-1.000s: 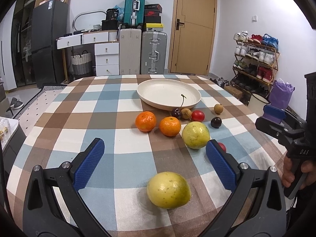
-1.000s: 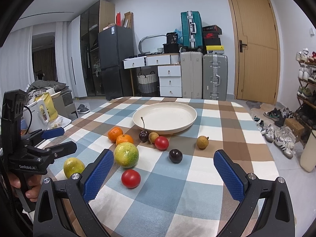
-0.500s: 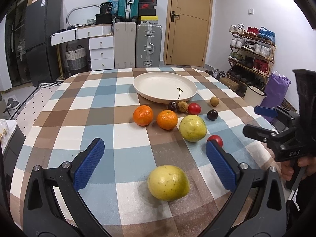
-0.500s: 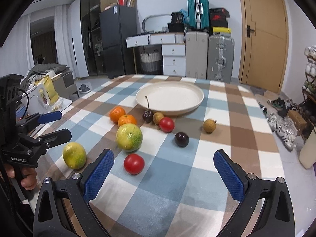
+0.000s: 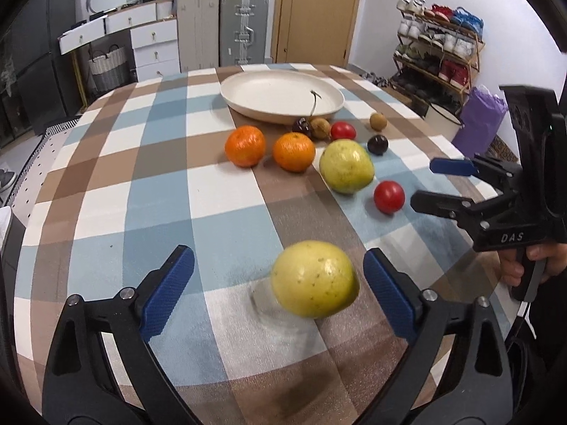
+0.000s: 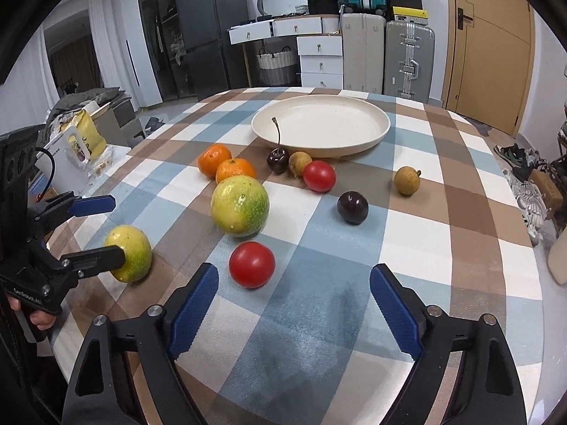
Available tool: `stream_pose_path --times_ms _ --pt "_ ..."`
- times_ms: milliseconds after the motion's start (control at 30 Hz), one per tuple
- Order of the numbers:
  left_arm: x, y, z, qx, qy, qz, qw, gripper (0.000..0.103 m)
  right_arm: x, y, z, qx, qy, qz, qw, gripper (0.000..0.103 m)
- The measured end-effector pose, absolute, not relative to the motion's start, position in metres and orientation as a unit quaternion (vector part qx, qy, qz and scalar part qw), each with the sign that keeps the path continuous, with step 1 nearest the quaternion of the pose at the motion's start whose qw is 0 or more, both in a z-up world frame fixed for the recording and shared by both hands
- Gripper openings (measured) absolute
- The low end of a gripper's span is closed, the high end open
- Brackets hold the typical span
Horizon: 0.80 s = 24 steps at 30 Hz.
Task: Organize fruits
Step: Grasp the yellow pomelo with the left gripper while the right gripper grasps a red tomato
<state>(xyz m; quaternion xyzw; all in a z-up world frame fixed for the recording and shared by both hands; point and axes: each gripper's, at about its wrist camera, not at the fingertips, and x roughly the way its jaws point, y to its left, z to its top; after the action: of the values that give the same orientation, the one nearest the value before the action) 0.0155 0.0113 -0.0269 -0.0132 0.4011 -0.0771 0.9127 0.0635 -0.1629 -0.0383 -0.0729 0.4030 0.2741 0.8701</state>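
A cream plate (image 5: 281, 95) (image 6: 320, 129) stands empty at the far middle of the checked table. In front of it lie two oranges (image 5: 245, 146) (image 5: 293, 151), a cherry (image 6: 277, 158), a red tomato (image 6: 319, 176), a dark plum (image 6: 352, 207) and a brown longan (image 6: 406, 180). A yellow-green fruit (image 6: 240, 205) lies nearer, with a red tomato (image 6: 251, 264) in front of it. My left gripper (image 5: 280, 292) is open around a yellow fruit (image 5: 314, 278), which sits close to the right pad. My right gripper (image 6: 292, 302) is open and empty just behind the near tomato.
Suitcases (image 6: 409, 58) and a white drawer unit (image 6: 319, 62) stand behind the table. A shoe rack (image 5: 439, 53) is on the right, a purple bag (image 5: 482, 120) by it. The table edge curves close on both sides.
Both grippers have moved forward and lower toward the table. The yellow fruit now lies between my left fingers, and the near tomato is closer to my right gripper.
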Motion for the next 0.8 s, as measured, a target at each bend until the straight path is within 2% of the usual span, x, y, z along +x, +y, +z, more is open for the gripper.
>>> stream_pose_path --times_ms 133,300,367,433,500,633,800 --pt "0.016 0.004 -0.033 -0.003 0.416 -0.094 0.904 0.085 0.067 -0.156 -0.044 -0.075 0.417 0.280 0.861 0.083" --pt "0.015 -0.002 -0.036 0.001 0.424 -0.122 0.897 0.077 0.068 -0.148 -0.048 -0.079 0.424 0.286 0.856 0.079" --pt "0.014 -0.005 -0.037 0.006 0.425 -0.133 0.895 0.070 0.069 -0.145 -0.050 -0.081 0.429 0.286 0.853 0.076" --pt "0.013 -0.006 -0.038 0.006 0.430 -0.138 0.892 0.056 0.070 -0.142 -0.052 -0.087 0.432 0.285 0.851 0.075" --pt "0.014 -0.006 -0.039 0.006 0.433 -0.135 0.891 0.052 0.071 -0.138 -0.053 -0.089 0.435 0.287 0.849 0.072" --pt "0.014 -0.005 -0.040 0.002 0.428 -0.137 0.893 0.051 0.071 -0.133 -0.054 -0.092 0.436 0.291 0.846 0.071" --pt "0.015 -0.003 -0.038 -0.007 0.422 -0.133 0.897 0.051 0.072 -0.128 -0.055 -0.094 0.441 0.293 0.843 0.063"
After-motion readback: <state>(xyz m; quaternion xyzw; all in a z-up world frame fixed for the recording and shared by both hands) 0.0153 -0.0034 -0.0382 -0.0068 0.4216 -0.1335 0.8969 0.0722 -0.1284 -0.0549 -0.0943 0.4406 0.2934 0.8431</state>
